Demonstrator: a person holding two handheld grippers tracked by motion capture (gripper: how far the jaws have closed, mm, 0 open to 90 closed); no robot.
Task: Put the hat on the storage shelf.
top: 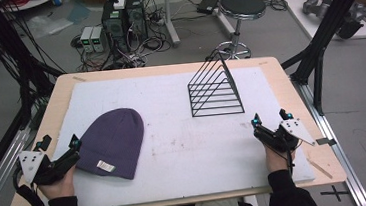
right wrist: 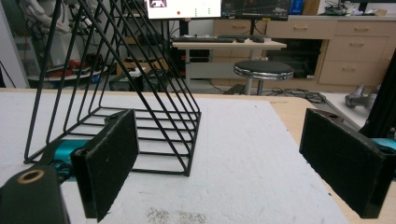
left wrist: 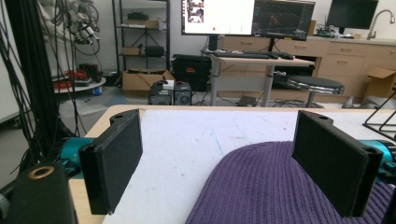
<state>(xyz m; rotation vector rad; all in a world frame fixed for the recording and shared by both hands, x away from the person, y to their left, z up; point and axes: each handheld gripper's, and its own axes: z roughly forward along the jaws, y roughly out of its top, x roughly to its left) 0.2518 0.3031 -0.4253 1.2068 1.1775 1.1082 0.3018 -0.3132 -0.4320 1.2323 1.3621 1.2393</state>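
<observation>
Purple ribbed knit beanie (top: 112, 143) lies flat on white foam mat (top: 185, 148), left half (label patch near its brim). Left gripper (top: 60, 146) just beside beanie, jaws wide, empty. Right gripper (top: 271, 119) jaws wide, empty, near black wire file rack (top: 215, 90).

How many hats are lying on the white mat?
1. The purple beanie lies on the mat's left part, beside the left gripper, apart from the wire rack.
</observation>
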